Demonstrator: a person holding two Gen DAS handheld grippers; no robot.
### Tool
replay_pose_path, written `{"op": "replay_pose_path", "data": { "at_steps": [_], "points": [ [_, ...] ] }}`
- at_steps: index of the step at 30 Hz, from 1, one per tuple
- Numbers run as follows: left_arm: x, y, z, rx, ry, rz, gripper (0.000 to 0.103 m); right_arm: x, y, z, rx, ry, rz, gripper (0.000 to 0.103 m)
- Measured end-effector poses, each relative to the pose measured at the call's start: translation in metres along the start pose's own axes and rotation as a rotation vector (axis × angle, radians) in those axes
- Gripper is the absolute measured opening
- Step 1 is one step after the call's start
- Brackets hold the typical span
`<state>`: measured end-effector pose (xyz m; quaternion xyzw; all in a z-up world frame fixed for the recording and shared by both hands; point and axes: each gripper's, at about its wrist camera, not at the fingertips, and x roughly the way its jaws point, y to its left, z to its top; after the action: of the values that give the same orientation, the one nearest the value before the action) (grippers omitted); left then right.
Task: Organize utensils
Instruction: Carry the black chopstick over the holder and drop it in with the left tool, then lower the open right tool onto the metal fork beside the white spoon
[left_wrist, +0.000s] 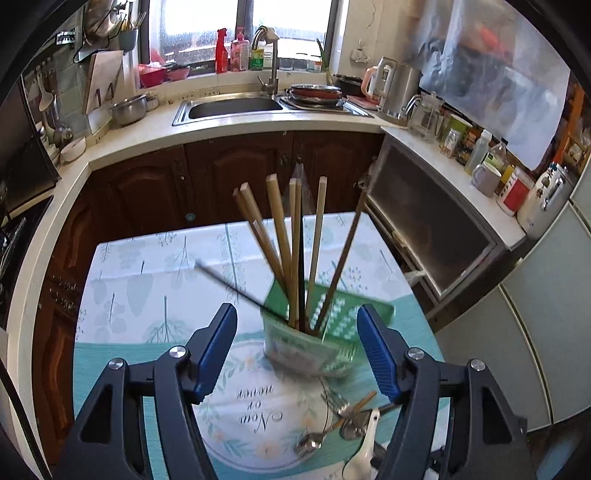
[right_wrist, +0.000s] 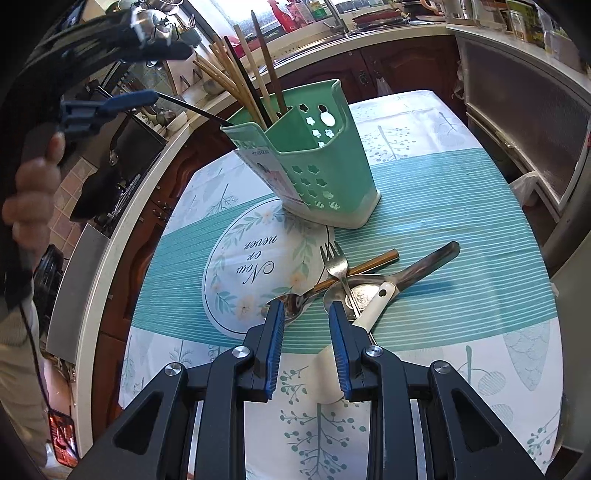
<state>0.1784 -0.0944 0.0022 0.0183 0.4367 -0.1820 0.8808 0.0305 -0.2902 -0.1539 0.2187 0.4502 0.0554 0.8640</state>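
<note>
Spread wide, the left gripper (left_wrist: 297, 345) hangs above the table with its ribbed blue pads (left_wrist: 216, 349) apart and nothing between them; seen from the right wrist camera, the same left gripper (right_wrist: 147, 74) appears high at the upper left, blurred, held in a person's hand (right_wrist: 35, 192). Below it stands the green utensil holder (right_wrist: 321, 173), a tapered plastic caddy with flower-shaped holes punched through its walls and a pale base, set on the tablecloth (right_wrist: 443, 206) just behind a round printed emblem (right_wrist: 258, 269). One compartment holds a fan of square-ended wooden chopsticks (left_wrist: 284, 243), some light bamboo, some dark brown, and a thin black chopstick (right_wrist: 192, 109) leans out over the rim toward the left. The right gripper (right_wrist: 306, 332) has its jaws moderately parted, hovering low over the loose utensils and holding nothing. Near its tips lies a small heap: a metal fork (right_wrist: 338, 269) with tines pointing toward the holder, a shiny metal spoon (right_wrist: 295, 306) with a gold-toned handle, a dark wooden-handled spoon (right_wrist: 417, 267), and a white ceramic spoon (right_wrist: 373, 310) with a hole in its handle, all overlapping. Glossy and striped teal, the cloth carries a leaf and tree pattern.
</note>
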Motion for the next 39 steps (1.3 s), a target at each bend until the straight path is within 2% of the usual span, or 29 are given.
{"op": "replay_pose_path", "data": {
  "at_steps": [7,14,24,30,36,39],
  "points": [
    [-0.004,0.008,-0.066,0.040,0.067,0.001,0.071,0.002,-0.010,-0.002,0.035,0.030,-0.005,0.025],
    [0.015,0.014,-0.124,0.029,0.160,0.011,0.072,0.000,-0.023,-0.005,0.057,0.034,-0.039,0.025],
    [0.053,0.013,-0.180,0.049,0.219,0.029,0.072,0.012,-0.012,-0.009,-0.014,0.063,-0.104,0.025],
    [0.065,0.016,-0.199,0.030,0.259,0.012,0.072,0.041,0.000,0.008,-0.124,0.089,-0.146,0.025],
    [0.067,0.022,-0.202,0.001,0.265,-0.003,0.072,0.071,0.002,0.021,-0.216,0.143,-0.173,0.025],
    [0.069,0.027,-0.201,-0.023,0.269,-0.013,0.072,0.083,0.003,0.025,-0.237,0.178,-0.171,0.021]
  ]
}}
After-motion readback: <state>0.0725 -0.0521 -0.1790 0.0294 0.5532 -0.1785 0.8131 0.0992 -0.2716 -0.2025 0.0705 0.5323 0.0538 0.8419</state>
